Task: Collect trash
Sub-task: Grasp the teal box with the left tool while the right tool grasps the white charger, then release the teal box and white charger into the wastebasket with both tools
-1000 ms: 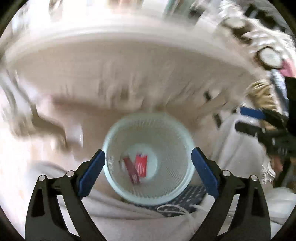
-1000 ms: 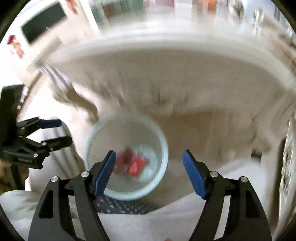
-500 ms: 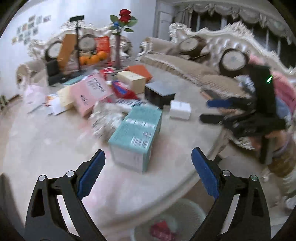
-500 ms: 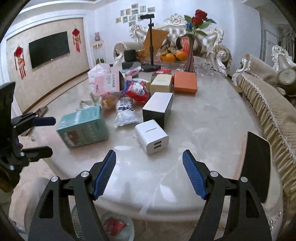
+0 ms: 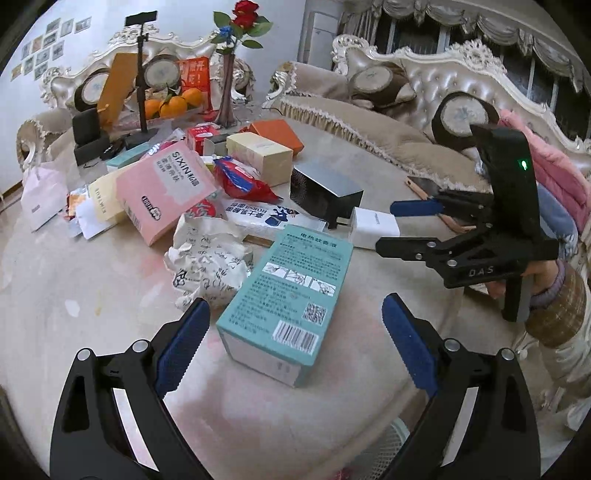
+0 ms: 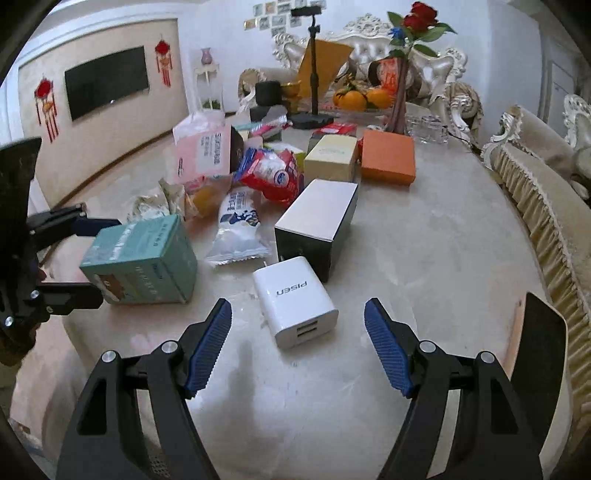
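1. Marble-topped and round, the table (image 5: 66, 280) before us sits among ornate cream sofas (image 5: 424, 81), with a vase of red roses (image 5: 242, 14) and a bowl of oranges (image 5: 173, 103) at its far side.
2. We hold the left gripper (image 5: 293, 349) over the near edge; its jaws are spread wide and grasp nothing — a teal box (image 5: 288, 295) lies on the table just ahead, between the blue pads but untouched.
3. Beside the teal box, to its left in the left wrist view, sits a crumpled ball of printed paper (image 5: 208, 258); behind that lie a pink box (image 5: 166, 192), a red snack wrapper (image 5: 240, 181) and a white-and-blue wrapper (image 5: 266, 218).
4. Our right gripper (image 6: 297, 336) hovers over the table too, jaws likewise released and empty.
5. Just ahead of it rests a white charger (image 6: 295, 299), its plug end against a dark grey box (image 6: 317, 225); a cream box (image 6: 332, 158) and an orange box (image 6: 388, 162) stand farther back.
6. Below the table edge, in the left wrist view, we glimpse the rim of a pale mesh basket (image 5: 391, 443) on the floor — a scrap of red shows inside it.
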`<state>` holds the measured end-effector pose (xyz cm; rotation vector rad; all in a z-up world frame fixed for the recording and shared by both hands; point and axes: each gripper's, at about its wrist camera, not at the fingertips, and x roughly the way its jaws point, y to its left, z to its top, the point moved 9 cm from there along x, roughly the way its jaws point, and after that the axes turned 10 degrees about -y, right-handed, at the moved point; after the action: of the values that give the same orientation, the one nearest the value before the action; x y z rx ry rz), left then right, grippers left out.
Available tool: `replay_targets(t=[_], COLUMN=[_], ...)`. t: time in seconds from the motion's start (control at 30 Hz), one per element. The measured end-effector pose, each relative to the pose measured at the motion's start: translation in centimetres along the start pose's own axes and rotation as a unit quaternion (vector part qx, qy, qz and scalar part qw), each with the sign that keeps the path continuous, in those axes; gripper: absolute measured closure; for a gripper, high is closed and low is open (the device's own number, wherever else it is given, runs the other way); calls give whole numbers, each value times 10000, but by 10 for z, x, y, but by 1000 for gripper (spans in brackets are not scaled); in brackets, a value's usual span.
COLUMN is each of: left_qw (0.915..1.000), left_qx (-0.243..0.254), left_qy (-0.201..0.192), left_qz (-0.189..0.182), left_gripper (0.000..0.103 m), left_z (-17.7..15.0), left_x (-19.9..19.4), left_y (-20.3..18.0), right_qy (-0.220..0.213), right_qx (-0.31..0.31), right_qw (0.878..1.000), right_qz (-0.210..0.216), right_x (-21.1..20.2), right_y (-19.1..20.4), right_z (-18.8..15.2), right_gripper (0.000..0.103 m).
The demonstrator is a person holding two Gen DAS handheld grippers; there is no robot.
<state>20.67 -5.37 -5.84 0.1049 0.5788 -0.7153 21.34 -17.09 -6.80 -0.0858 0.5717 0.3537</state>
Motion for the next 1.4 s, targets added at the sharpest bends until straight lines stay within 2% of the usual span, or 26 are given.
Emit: replay_targets(t=[0.17, 0.2, 0.23, 0.27, 0.3, 0.33, 0.47, 0.6, 0.67, 0.73, 0.83, 0.9, 0.97, 1.03, 1.13, 1.2, 1.3, 1.33, 1.37, 1.4], left_qw=[9994, 9993, 9992, 9990, 9991, 9988, 9973, 9952, 9942, 9943, 9953, 9956, 9935, 9869, 9773, 9679, 9581, 9574, 9568, 9558], left_qx=[-140, -161, -181, -235, -266, -371, -688, -942, -1000, -920, -831, -913, -1097, -1337, -1503, -1601, -1704, -1673, -1604, -1545], left_qy=[182, 206, 245, 338, 343, 289, 110, -147, -364, -529, -489, -202, 292, 898, 1468, 1876, 2249, 2298, 2346, 2393], left_qz=[-261, -283, -268, -198, -37, 108, 235, 210, 164, 122, 34, -55, -88, -22, 268, 477, 484, 506, 611, 727], left_gripper=[12, 15, 27, 38, 55, 55, 55, 55, 55, 55, 55, 55, 55, 55, 55, 55, 54, 51, 42, 23], left_z=[-5, -7, -10, -14, -17, -17, -21, -21, -19, -23, -41, -71, -113, -162, -212, -243, -268, -272, -274, -277], left_x=[13, 15, 17, 21, 22, 21, 13, -8, -34, -69, -105, -117, -110, -88, -55, -31, -12, -11, -8, -6], left_y=[-6, -8, -9, -9, -6, -3, -5, -9, -19, -38, -66, -84, -94, -96, -86, -79, -79, -79, -77, -74], right_qy=[198, 242, 204, 205, 190, 208, 120, 76, -48, -251, -285, -85, 178, 795, 1544, 1918, 2267, 2321, 2385, 2476], right_qx=[-188, -221, -210, -167, -141, -107, 112, 692, 762, 790, 992, 1184, 1223, 1316, 1309, 1255, 1107, 1075, 1073, 1100], right_qw=[9996, 9995, 9996, 9996, 9997, 9997, 9999, 9973, 9967, 9952, 9902, 9856, 9844, 9798, 9722, 9675, 9638, 9631, 9610, 9578], right_qz=[-51, -42, 13, 112, 77, 44, -37, 214, 276, 522, 937, 1206, 1251, 1279, 1175, 1066, 864, 842, 896, 963], right_x=[16, 18, 17, 16, 14, 12, 3, -13, -29, -63, -104, -123, -124, -104, -63, -39, -11, -4, 2, 8], right_y=[-1, 0, 1, 3, 2, 2, 1, 3, 8, 24, 51, 75, 91, 108, 122, 127, 130, 130, 132, 135], right_z=[-2, -4, -4, -4, -4, -5, -10, -15, -14, -18, -38, -65, -90, -132, -182, -207, -232, -235, -238, -242], right_gripper=[33, 34, 36, 48, 58, 59, 60, 61, 62, 63, 64, 64, 64, 64, 64, 64, 64, 64, 64, 63])
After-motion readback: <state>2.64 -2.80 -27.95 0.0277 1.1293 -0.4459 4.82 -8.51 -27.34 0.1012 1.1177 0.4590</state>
